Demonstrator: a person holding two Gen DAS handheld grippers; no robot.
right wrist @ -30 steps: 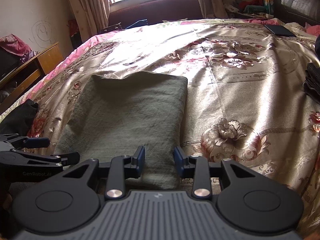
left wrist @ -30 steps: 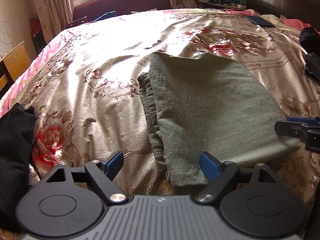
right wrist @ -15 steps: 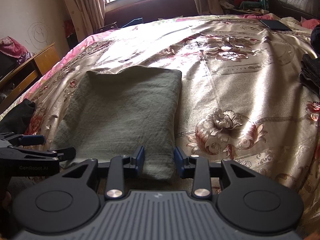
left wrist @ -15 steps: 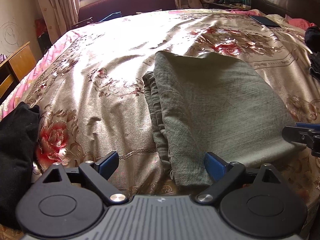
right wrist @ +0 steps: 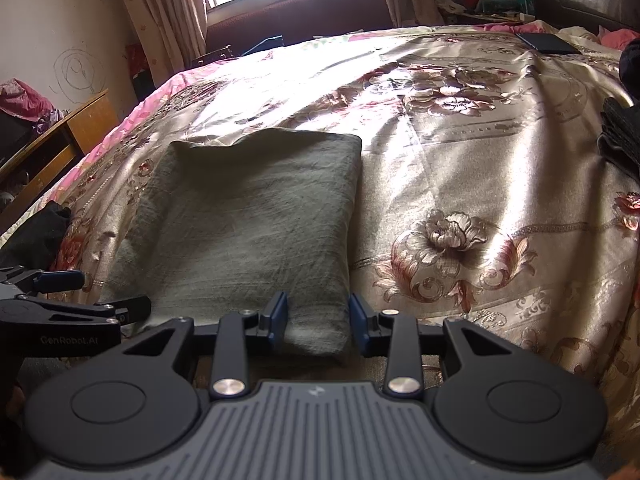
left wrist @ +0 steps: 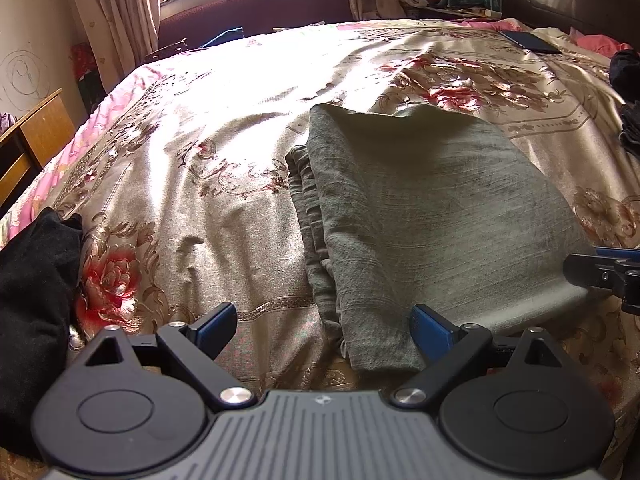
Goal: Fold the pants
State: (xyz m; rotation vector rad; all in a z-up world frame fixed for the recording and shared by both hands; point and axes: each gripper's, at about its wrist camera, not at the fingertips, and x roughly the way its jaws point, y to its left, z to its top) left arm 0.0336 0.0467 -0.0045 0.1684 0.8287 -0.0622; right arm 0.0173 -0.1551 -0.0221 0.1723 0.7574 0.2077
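1. Bed (left wrist: 200, 208), covered by a beige satin bedspread with red and brown flowers; it fills both wrist views and carries everything below.

2. Pants (left wrist: 432, 216), grey-green, already folded into a thick rectangle, lying flat on the bed. In the left wrist view the long axis runs from about 6 o'clock, at the near edge, to 12 o'clock, toward the window. Stacked layer edges show along the 9 o'clock side; the 3 o'clock side is a smooth fold.

3. Black garment (left wrist: 32, 300), heaped at 8 o'clock in the left view, well apart from the pants. More dark clothing lies at the 3 o'clock edge of the bed.

4. Left gripper (left wrist: 324, 328): jaws spread as wide as they go, having just been opening. The near left corner of the pants lies between them, with neither pad pressing on it. The pants extend from here toward 12 to 2 o'clock.

5. Right gripper (right wrist: 318, 318): jaws partly apart, straddling the near right corner of the pants (right wrist: 256, 216). Whether the pads pinch the cloth cannot be told; gaps seem to show on both sides.

6. Governing relation (judged): both grippers sit at the near short edge, one per corner, about equally near. A further fold would carry this edge away toward 12 o'clock.

7. Legible writing: "GenRobot.AI", on the left gripper's body where it appears at 8 o'clock in the right wrist view. No label is readable on the pants.
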